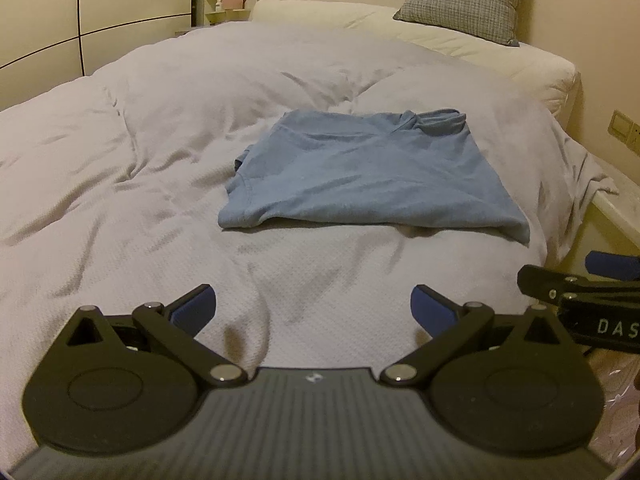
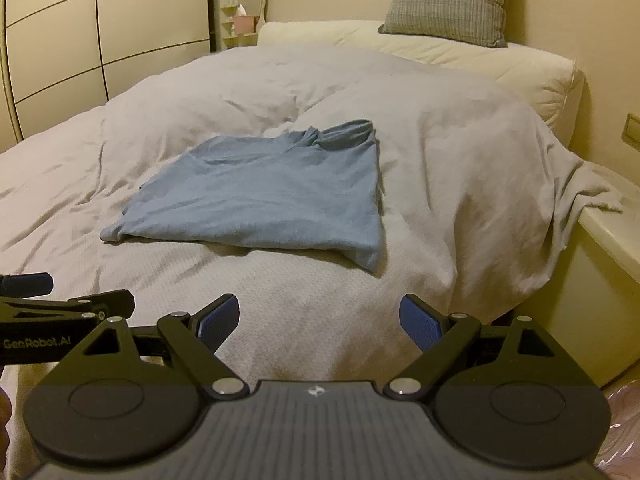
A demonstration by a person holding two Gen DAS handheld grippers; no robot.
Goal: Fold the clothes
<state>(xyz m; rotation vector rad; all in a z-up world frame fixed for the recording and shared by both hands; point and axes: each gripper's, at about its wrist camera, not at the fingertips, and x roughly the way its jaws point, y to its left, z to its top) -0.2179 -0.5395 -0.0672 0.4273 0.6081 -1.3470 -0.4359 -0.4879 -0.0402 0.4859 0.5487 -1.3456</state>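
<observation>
Both grippers are hanging wide and empty over the near end of the bed, shirt folded ahead.

On your left, the wardrobe (image 1: 60, 12) panels are running along the wall, and the duvet (image 1: 120, 168) is lying rumpled across the bed. Your left gripper (image 1: 313, 308) is hovering above the duvet with its jaws spread wide, gripping nothing, blue pads (image 1: 192, 308) facing in. The shirt (image 1: 360, 172), blue and folded into a rough rectangle, is sitting mid-bed, well apart from both tools, collar at the far right corner. Your right gripper (image 2: 319, 322) is holding level just beside the left one, jaws equally wide and bare. Far right, a grey cushion (image 2: 448, 0) is leaning against the wall at the head.
</observation>
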